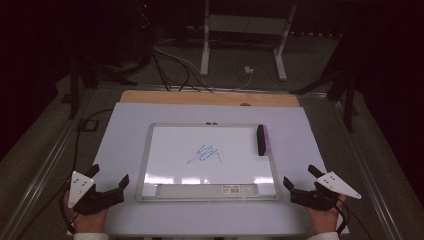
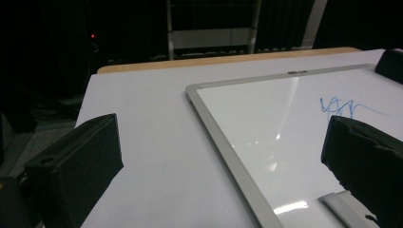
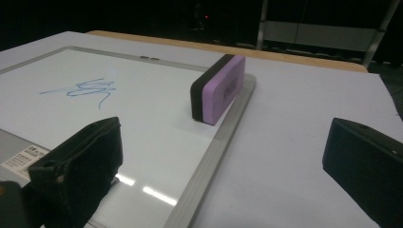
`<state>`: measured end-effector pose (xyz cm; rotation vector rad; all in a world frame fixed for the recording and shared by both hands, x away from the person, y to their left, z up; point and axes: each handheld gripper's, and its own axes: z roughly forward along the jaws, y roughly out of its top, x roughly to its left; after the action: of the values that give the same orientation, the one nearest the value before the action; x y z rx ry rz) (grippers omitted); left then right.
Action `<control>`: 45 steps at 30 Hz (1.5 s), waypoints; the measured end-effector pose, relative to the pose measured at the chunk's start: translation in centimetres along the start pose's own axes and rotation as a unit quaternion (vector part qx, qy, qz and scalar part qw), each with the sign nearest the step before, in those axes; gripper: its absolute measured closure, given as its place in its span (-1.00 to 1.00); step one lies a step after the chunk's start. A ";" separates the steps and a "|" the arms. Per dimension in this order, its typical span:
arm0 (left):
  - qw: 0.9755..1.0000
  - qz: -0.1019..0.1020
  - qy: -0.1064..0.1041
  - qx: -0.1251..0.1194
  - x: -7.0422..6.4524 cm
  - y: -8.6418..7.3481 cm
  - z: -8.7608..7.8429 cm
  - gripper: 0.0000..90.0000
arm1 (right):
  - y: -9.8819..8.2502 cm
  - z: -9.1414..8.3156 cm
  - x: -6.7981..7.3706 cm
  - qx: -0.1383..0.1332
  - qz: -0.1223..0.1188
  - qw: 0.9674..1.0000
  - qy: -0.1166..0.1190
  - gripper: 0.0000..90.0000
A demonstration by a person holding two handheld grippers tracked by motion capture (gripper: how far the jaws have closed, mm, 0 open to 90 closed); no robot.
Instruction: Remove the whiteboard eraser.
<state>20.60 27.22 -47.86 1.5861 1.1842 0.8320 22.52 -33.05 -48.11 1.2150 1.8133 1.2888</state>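
Observation:
A framed whiteboard (image 1: 150,150) lies flat on the white table, with a blue scribble (image 1: 205,154) near its middle. A purple eraser with a black felt side (image 1: 263,139) stands on edge at the board's right rim; it shows as the eraser (image 3: 219,89) ahead in the right gripper view. My left gripper (image 1: 107,176) rests open at the board's near left corner, nothing between its jaws. My right gripper (image 1: 301,177) rests open at the near right corner, also holding nothing. The scribble (image 2: 343,107) and the board frame (image 2: 223,137) lie ahead of the left gripper (image 2: 218,156).
A grey marker tray (image 1: 207,190) runs along the board's near edge. The table's wooden far edge (image 1: 210,98) shows behind. Beyond it on the dark floor are cables (image 1: 170,65) and a white stand (image 1: 242,30). Bare table surface lies left and right of the board.

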 end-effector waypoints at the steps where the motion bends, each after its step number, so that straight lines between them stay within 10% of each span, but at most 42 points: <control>1: 1.000 0.001 0.005 0.003 0.0 0.0 0.0 -0.99 | 0.0 0.0 0.0 0.000 0.001 1.000 0.000 -1.00; 12: 1.000 0.003 0.019 0.013 0.1 -0.2 0.3 -0.99 | 0.3 -0.1 -0.4 0.000 0.010 1.000 -0.008 -1.00; 28: 0.999 0.002 0.036 0.018 0.2 -0.8 0.5 -0.99 | 5.1 -0.8 -1.3 -0.012 0.030 0.999 0.006 -1.00; 45: 0.999 0.007 0.036 0.027 0.1 -1.0 0.8 -0.99 | 9.6 2.4 -1.4 -0.013 0.012 1.000 0.015 -1.00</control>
<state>21.10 27.15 -49.07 1.6209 1.2572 0.8804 28.31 -32.34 -40.03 1.2125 1.8020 1.3460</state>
